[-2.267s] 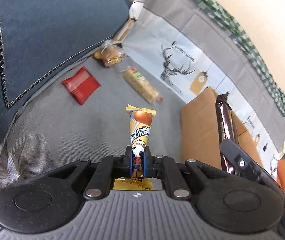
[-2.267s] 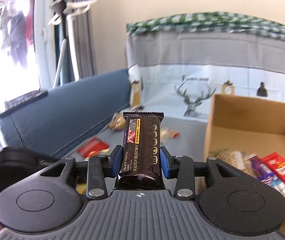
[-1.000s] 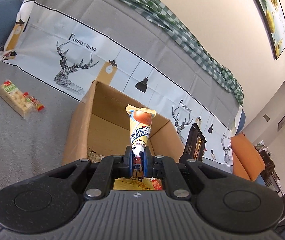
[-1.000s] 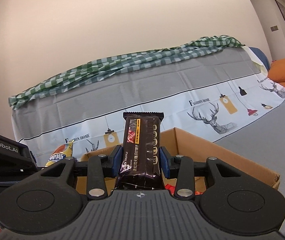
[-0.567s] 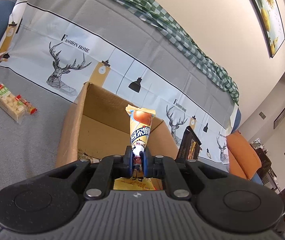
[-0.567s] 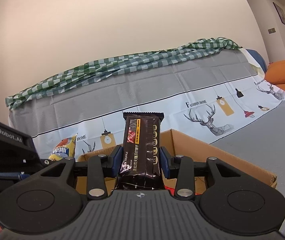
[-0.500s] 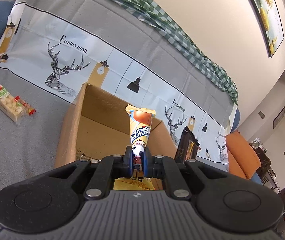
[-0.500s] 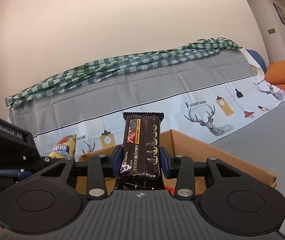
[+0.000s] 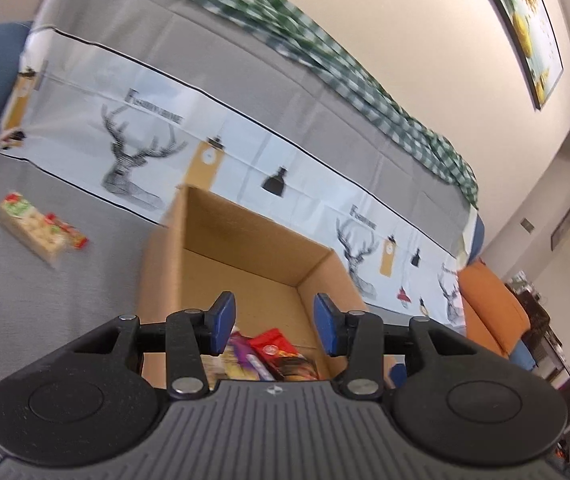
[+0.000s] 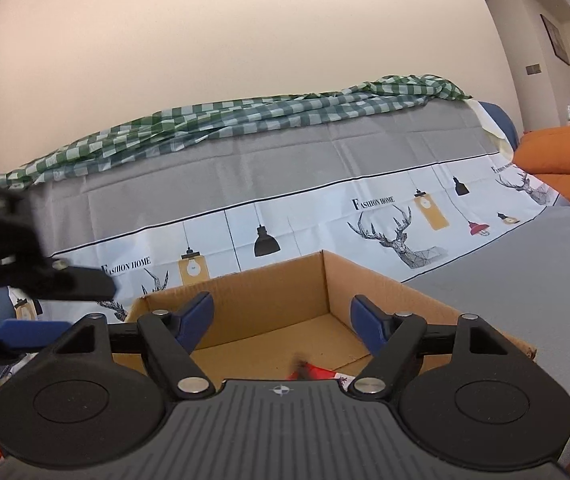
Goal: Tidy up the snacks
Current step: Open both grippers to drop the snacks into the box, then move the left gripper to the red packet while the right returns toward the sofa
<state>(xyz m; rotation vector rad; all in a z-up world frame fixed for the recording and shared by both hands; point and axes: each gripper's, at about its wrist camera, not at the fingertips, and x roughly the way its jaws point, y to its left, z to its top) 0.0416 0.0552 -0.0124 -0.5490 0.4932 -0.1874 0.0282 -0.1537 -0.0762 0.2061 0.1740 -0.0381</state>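
Your left gripper (image 9: pixel 272 326) and right gripper (image 10: pixel 282 322) both hang over the cardboard box (image 9: pixel 245 256), jaws spread wide apart, gripping and touching nothing.

Left gripper (image 9: pixel 273 330): jaws spread wide, blue pads (image 9: pixel 221 322) at 11 and 1 o'clock of the black body, nothing between them. Right gripper (image 10: pixel 283 322): jaws wide apart too, blue pads (image 10: pixel 197 320) angled outward, gap bare. In the right wrist view the left gripper (image 10: pixel 25 334) sits at 9 o'clock, blurred, just beside the right one.
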